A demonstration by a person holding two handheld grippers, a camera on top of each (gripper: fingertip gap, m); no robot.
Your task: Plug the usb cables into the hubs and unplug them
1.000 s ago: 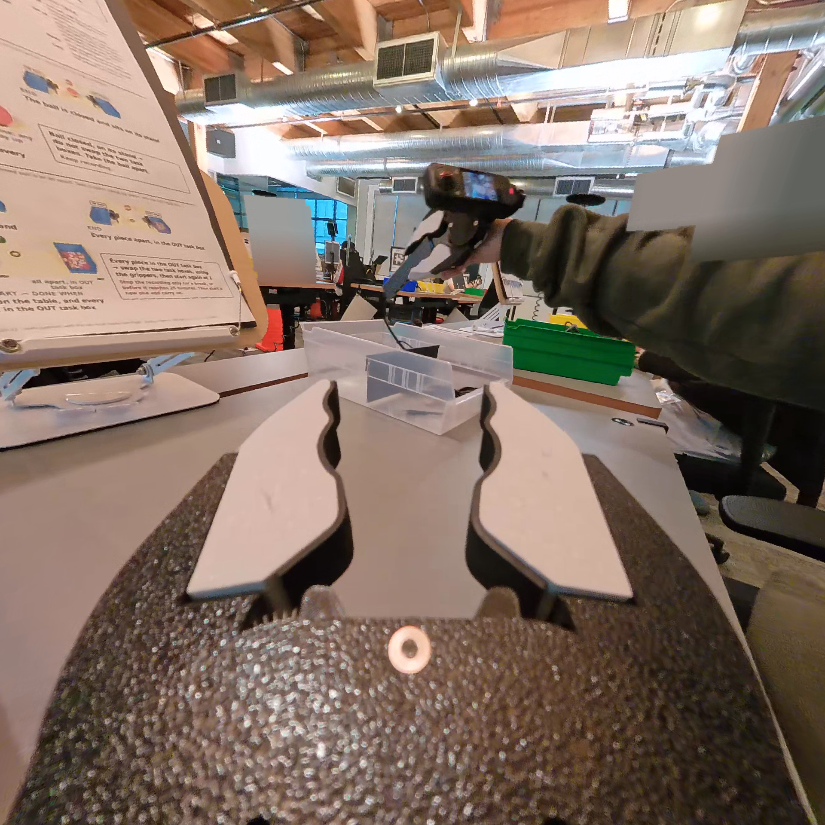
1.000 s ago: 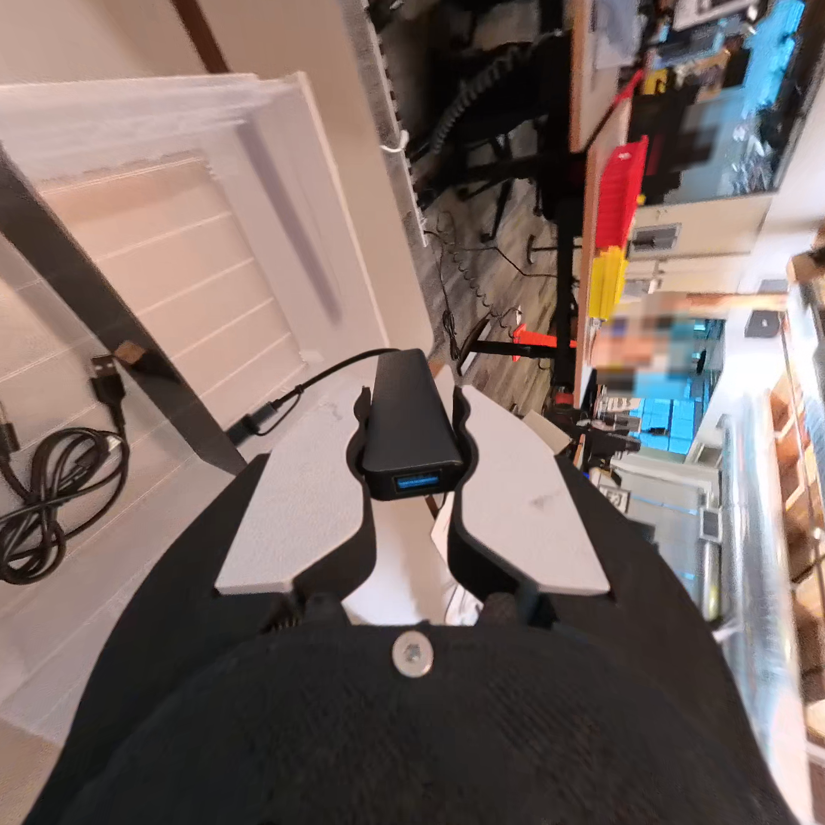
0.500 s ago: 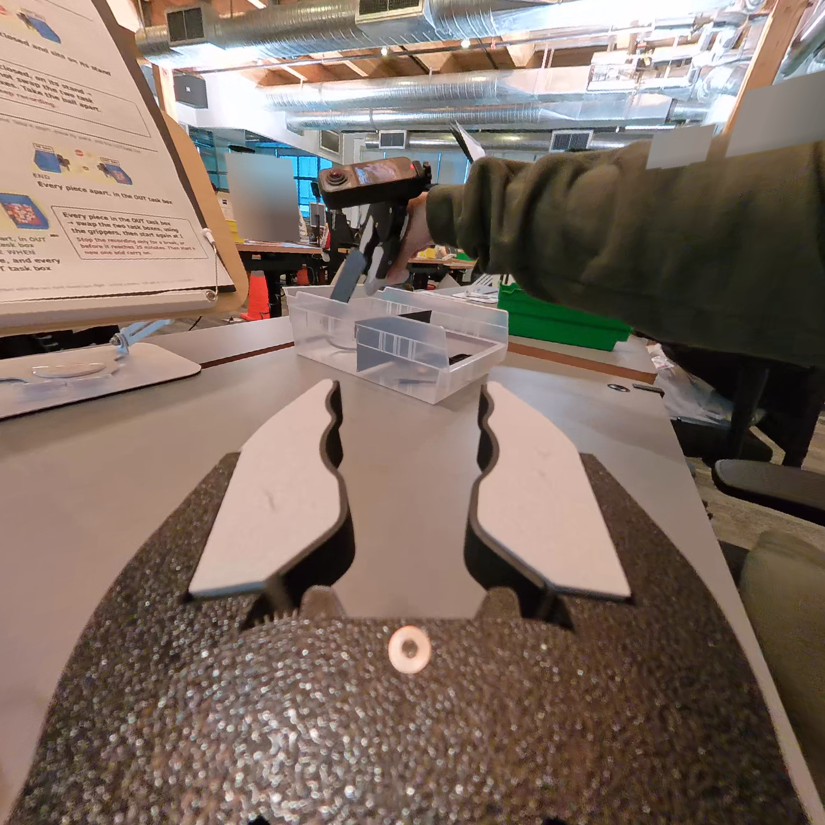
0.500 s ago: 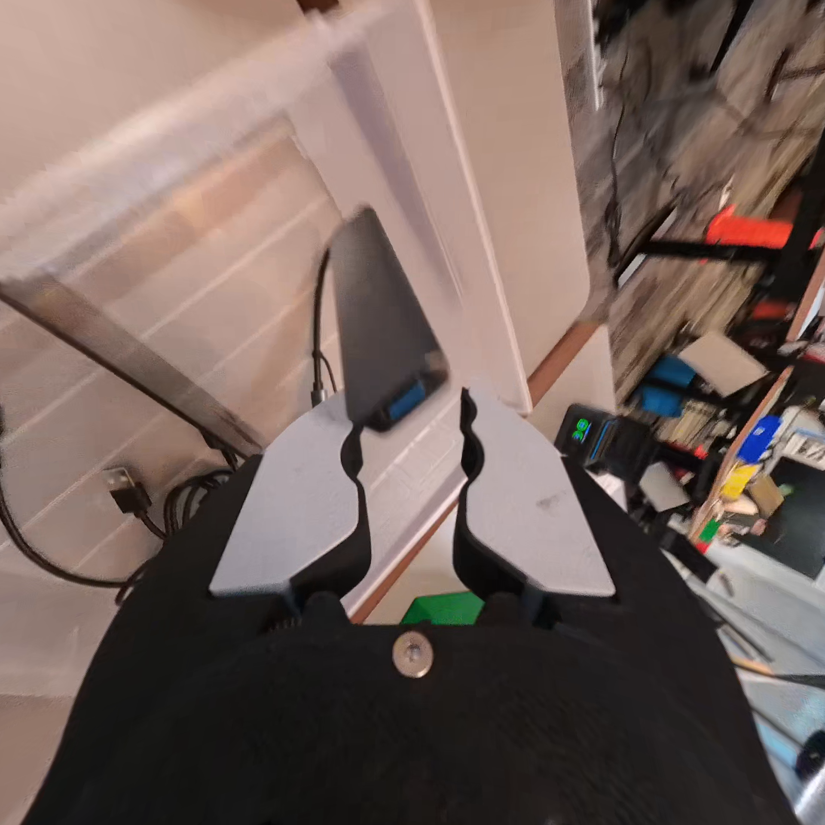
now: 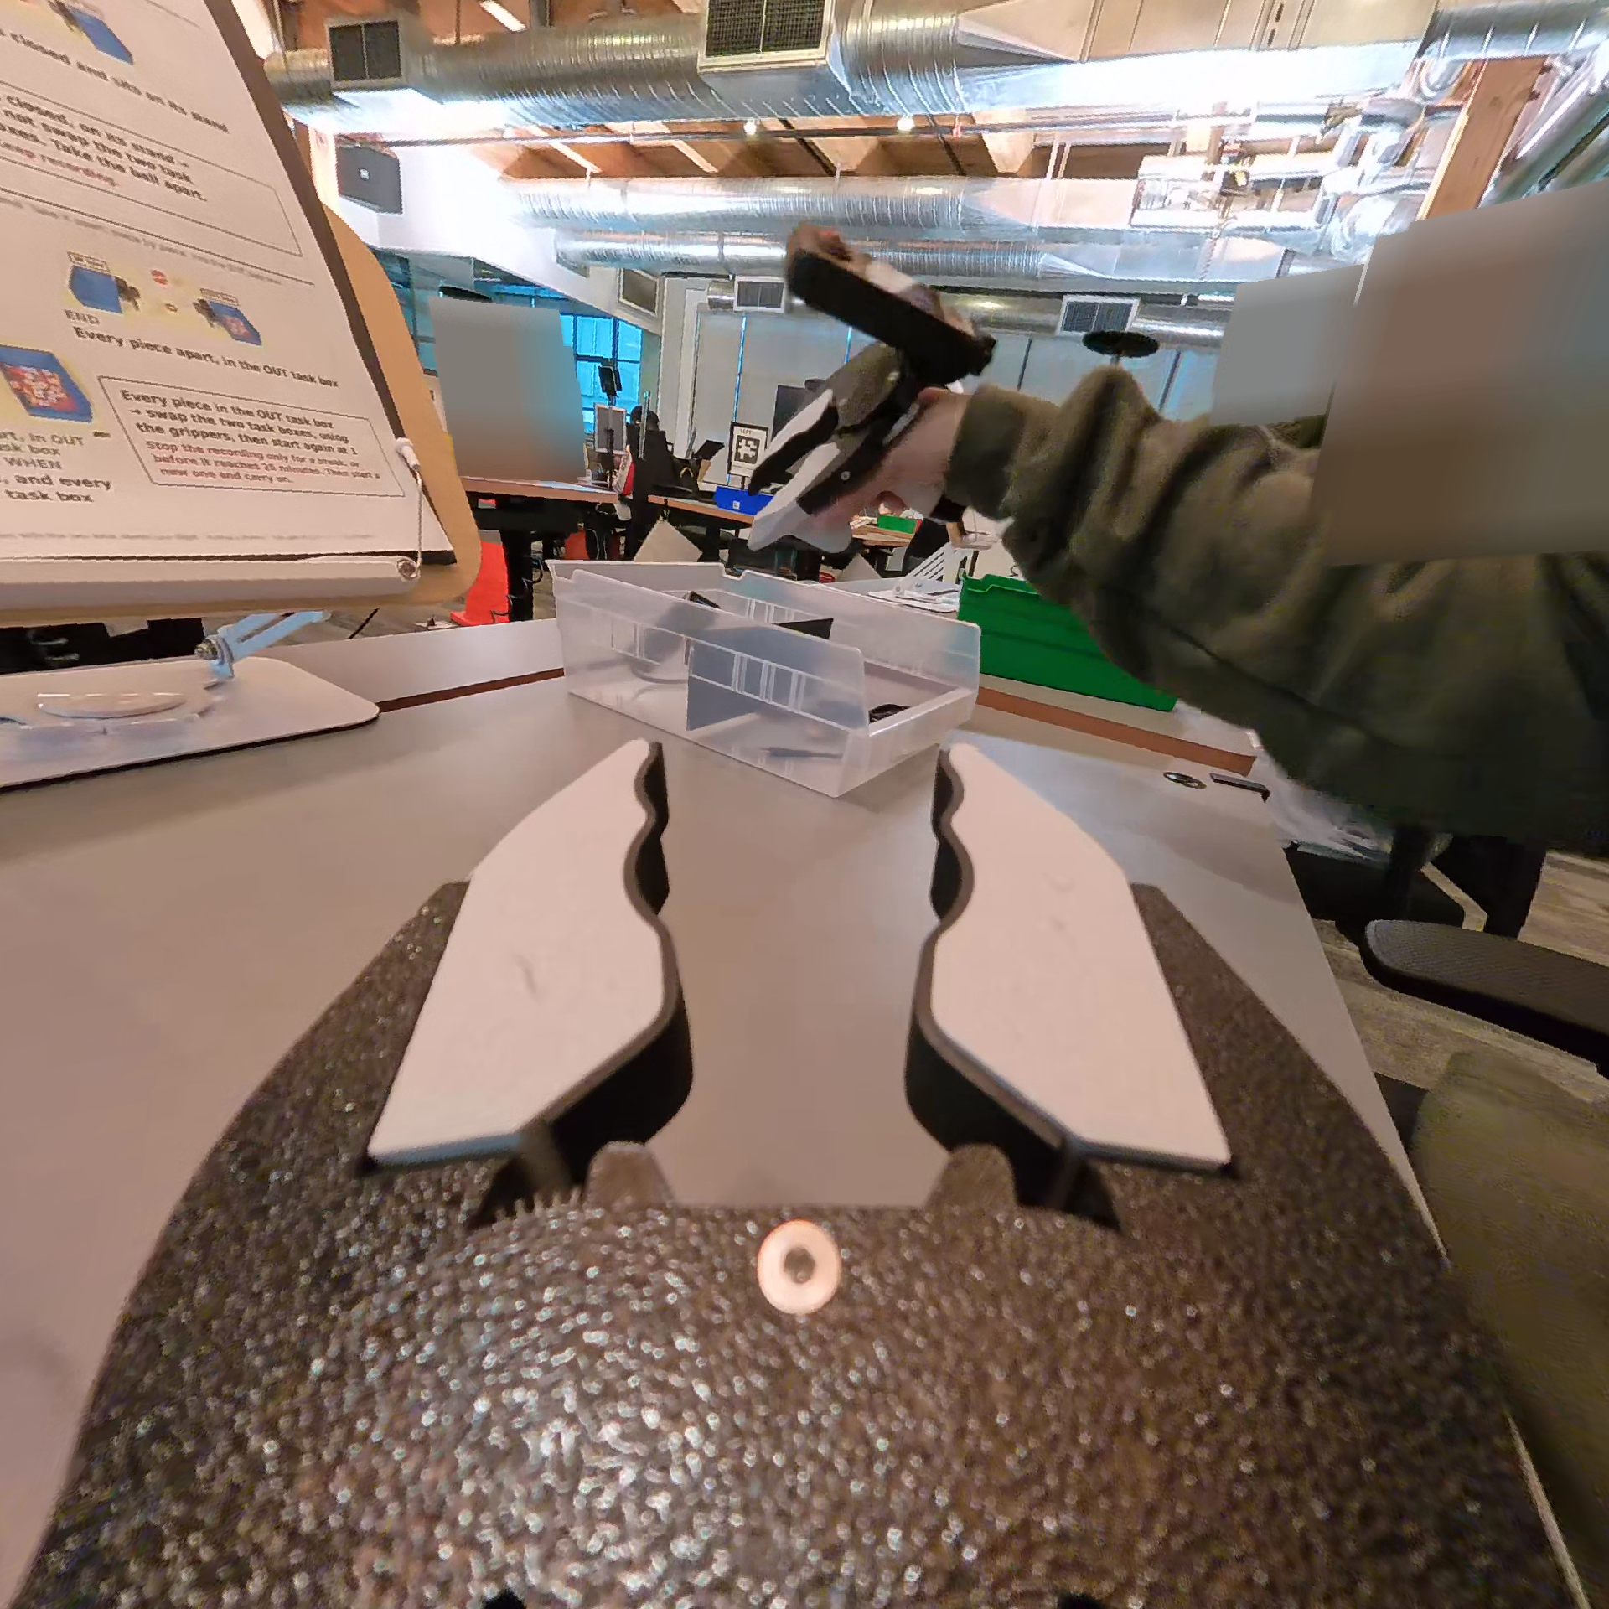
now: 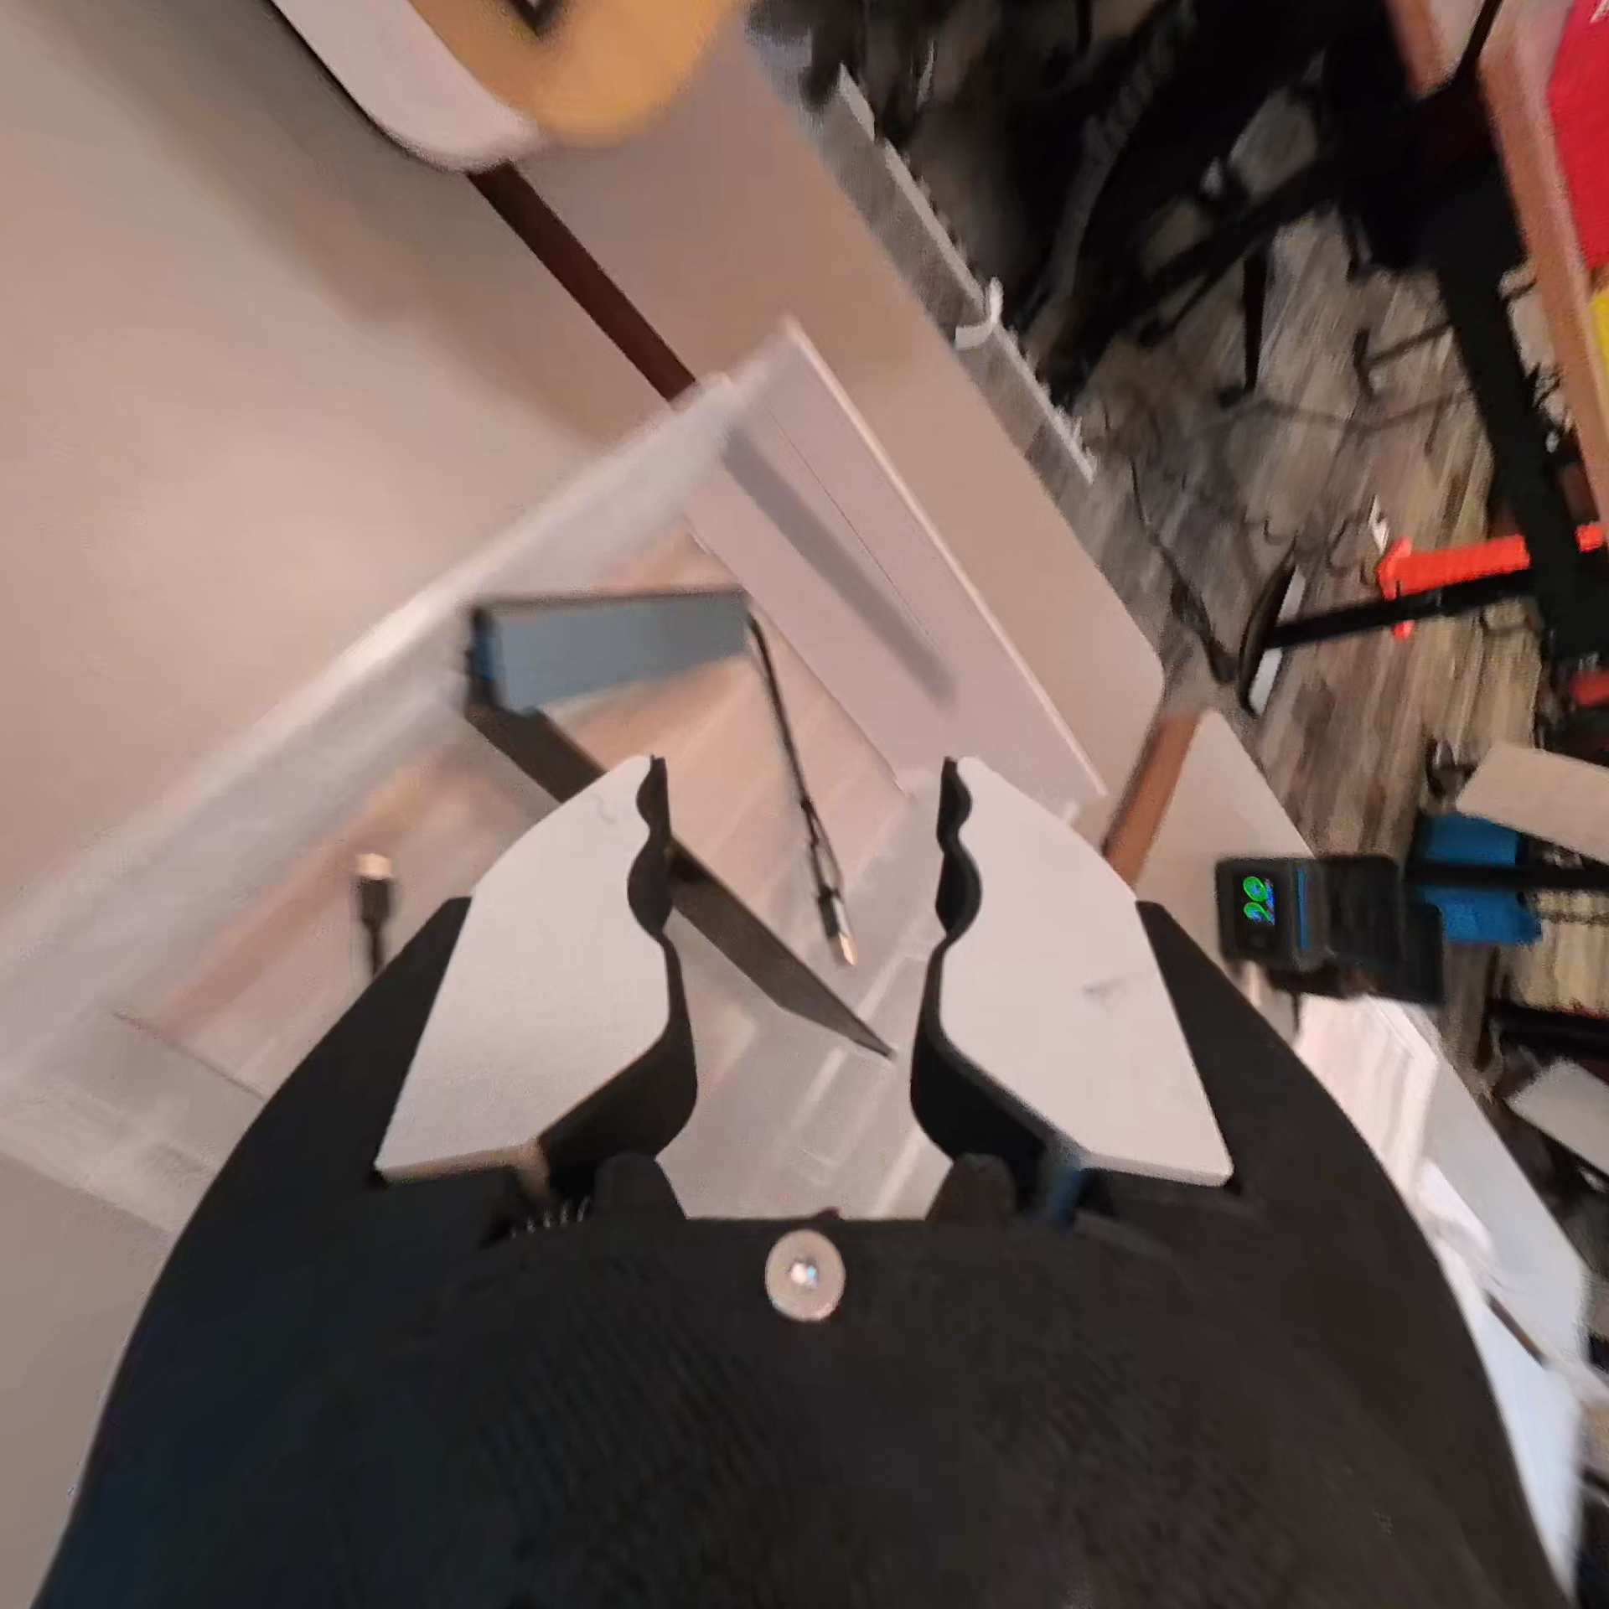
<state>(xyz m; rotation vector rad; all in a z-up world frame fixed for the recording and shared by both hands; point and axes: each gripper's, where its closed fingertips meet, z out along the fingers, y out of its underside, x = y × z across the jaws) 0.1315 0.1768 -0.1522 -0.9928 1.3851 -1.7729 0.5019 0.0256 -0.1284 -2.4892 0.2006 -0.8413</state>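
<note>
Fingers of the left gripper stand wide apart with nothing between them, held low and level over the grey table, pointing at the clear plastic bin. Across the table, the right gripper hangs above the bin's far side, tilted nose-down and to the left, gripped by a hand coming out of an olive-green sleeve. In its own view the right gripper is also wide, holding nothing.

Below it lies the USB hub, a dark slim bar resting in the far compartment of the bin, its long axis running left to right in that view. Its short cable leaves the right end and runs toward the camera, ending in a small silver plug on the bin floor. A dark divider crosses the bin diagonally; beyond it, in the other compartment, the plug of a USB cable shows beside the left finger.

An instruction sheet with printed text and pictures leans on a stand at the left. A green bin sits behind the clear one.
</note>
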